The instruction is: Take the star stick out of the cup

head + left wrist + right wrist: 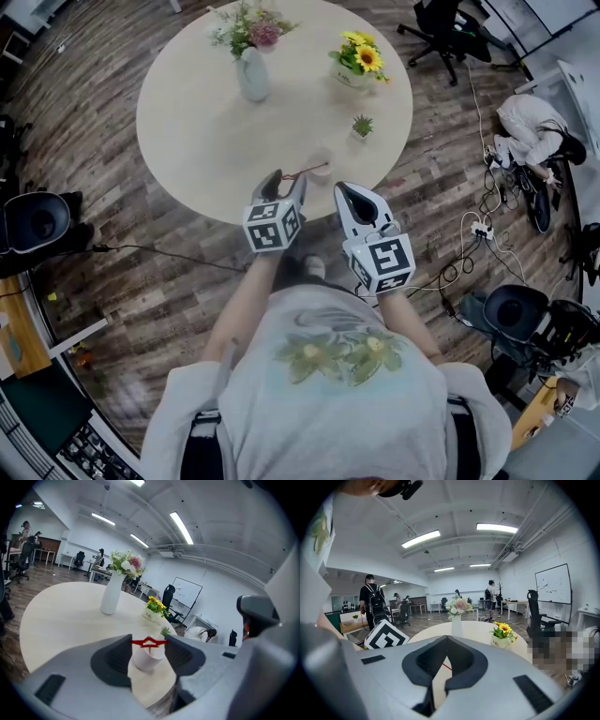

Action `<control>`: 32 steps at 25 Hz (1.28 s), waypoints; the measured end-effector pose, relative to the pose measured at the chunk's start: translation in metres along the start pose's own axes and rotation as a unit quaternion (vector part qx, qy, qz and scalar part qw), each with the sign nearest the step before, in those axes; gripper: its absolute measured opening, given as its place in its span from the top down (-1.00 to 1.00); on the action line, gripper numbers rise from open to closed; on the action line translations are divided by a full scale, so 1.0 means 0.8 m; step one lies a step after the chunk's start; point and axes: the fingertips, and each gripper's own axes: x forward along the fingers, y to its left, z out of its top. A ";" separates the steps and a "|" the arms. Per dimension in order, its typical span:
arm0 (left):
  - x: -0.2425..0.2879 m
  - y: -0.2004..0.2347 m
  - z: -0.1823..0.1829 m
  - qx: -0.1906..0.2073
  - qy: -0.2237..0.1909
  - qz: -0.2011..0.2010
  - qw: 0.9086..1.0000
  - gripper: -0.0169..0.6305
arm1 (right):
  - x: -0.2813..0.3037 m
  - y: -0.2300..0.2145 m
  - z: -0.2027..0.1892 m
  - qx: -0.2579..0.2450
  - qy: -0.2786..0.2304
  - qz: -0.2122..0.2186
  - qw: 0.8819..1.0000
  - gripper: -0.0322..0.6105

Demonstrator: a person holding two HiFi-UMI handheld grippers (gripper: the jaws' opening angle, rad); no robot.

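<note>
The star stick (149,642) was a thin red stick topped by a flat red star. It stood in the cup (148,660) and leaned out over the rim, the star's side tips meeting both pads of the left claw (149,640). The cup was small, pale and upright, close to the near edge of the round surface (197,141).
</note>
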 end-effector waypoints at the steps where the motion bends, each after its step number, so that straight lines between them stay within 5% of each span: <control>1: 0.000 0.000 0.001 0.001 -0.001 -0.001 1.000 0.27 | 0.000 -0.001 0.000 0.001 0.000 -0.001 1.000 0.85; 21: 0.000 -0.010 0.019 0.051 -0.003 -0.020 0.998 0.28 | -0.006 -0.010 -0.001 0.004 0.000 -0.020 1.000 0.85; 32: -0.003 -0.027 0.034 0.116 -0.001 -0.024 0.993 0.28 | -0.018 -0.011 0.001 0.003 -0.008 -0.034 0.999 0.85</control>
